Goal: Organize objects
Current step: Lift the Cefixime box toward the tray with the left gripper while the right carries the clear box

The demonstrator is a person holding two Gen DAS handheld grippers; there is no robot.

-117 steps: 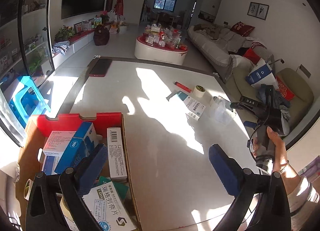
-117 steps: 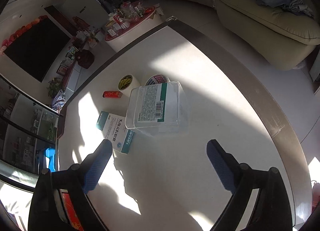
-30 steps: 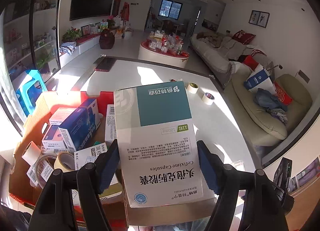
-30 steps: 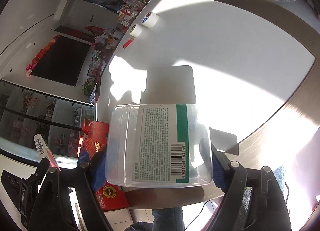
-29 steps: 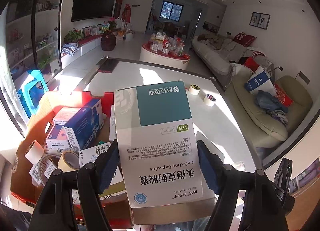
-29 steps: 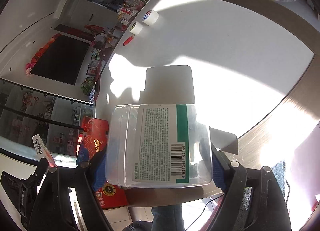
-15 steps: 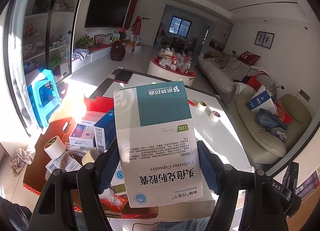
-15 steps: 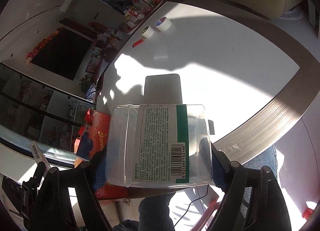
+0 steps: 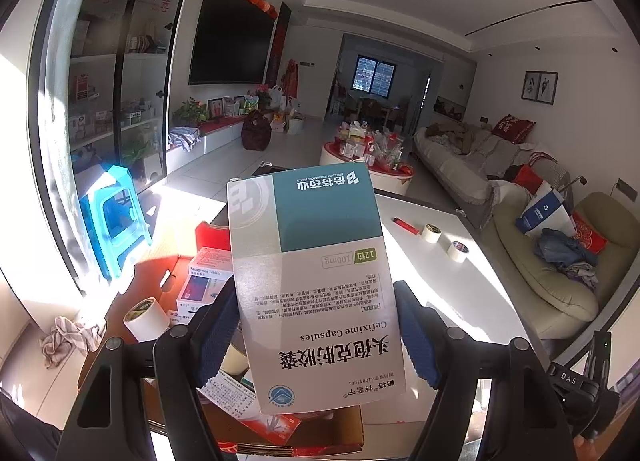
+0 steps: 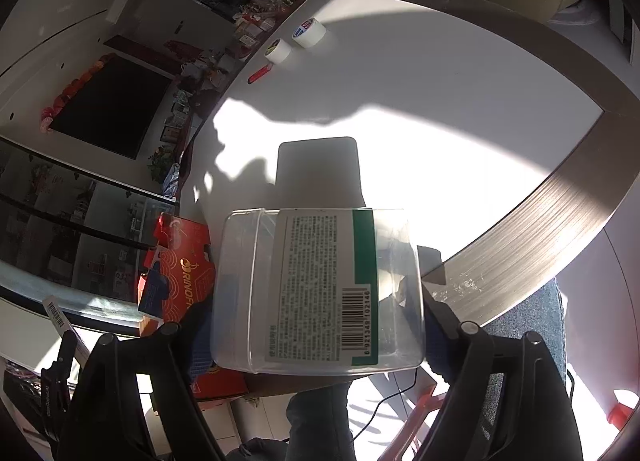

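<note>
White desk (image 10: 460, 109) below, half sunlit, half in shadow. Red cardboard box (image 10: 182, 281) at near-left desk edge, printed "RINOF…" on outer side; inside (image 9: 160, 281), pill packs, one reading "Repaglinide Tablets", plus a tape roll (image 9: 146, 319).

Left hand-held gripper (image 9: 316, 335): clamped on a medicine box (image 9: 312, 281), blue pads (image 9: 218, 331) pressing both long edges. Held up above the red cardboard box, upside down to camera. White and teal face; legible "Cefixime Capsules", "100mg", Chinese characters, round logo near lower end.

Right hand-held gripper (image 10: 316, 317): closed around a clear plastic container (image 10: 316, 293), raised over near desk edge. Label white with green stripe, dense small print unreadable; barcode digits "6 921349 102146".

Far side of desk: two tape rolls (image 10: 310, 32) side by side, small red item (image 10: 259, 74) just beside them.
</note>
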